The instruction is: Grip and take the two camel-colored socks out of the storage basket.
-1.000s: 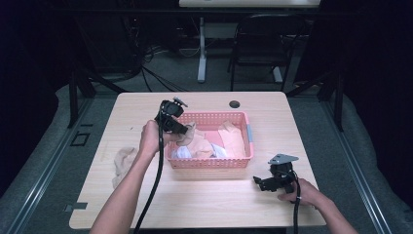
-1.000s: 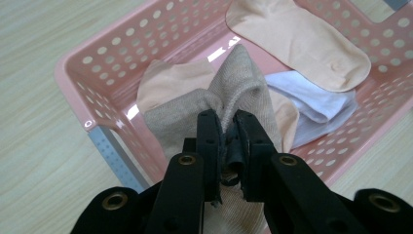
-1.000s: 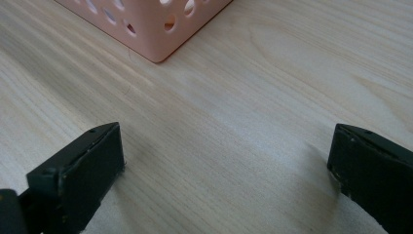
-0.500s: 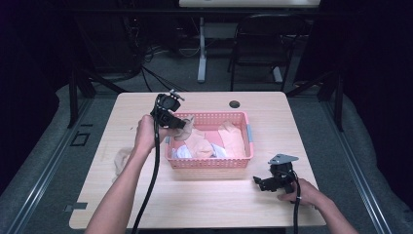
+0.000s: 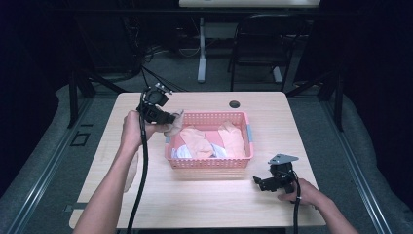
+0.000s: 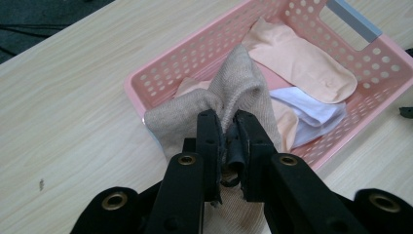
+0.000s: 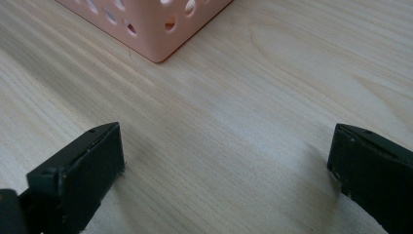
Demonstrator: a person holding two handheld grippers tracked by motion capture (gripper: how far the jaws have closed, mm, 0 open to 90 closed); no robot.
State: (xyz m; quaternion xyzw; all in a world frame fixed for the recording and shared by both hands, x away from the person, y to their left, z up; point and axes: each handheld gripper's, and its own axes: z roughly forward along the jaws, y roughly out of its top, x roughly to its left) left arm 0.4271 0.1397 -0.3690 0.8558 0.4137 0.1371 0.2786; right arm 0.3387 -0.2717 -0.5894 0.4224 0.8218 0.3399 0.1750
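Observation:
A pink perforated basket (image 5: 242, 162) (image 6: 195, 51) stands mid-table with peach socks (image 5: 233, 138) (image 6: 299, 63) and a white cloth (image 5: 184, 152) (image 6: 307, 113) inside. My left gripper (image 5: 171, 119) (image 6: 228, 127) is shut on a beige sock (image 5: 174, 125) (image 6: 238, 85), held above the basket's left end, over the rim. My right gripper (image 5: 258, 183) (image 7: 224, 161) rests low on the table near the basket's front right corner (image 7: 156, 29), jaws wide apart with bare wood between them.
Another pale cloth (image 5: 130, 173) lies on the table left of the basket, partly behind the left forearm. A round cable hole (image 5: 234, 104) sits near the far edge. A chair (image 5: 258, 51) and desk legs stand beyond the table.
My left gripper has risen and drawn left from inside the basket, carrying the beige sock up over the left rim. The right gripper has stayed put.

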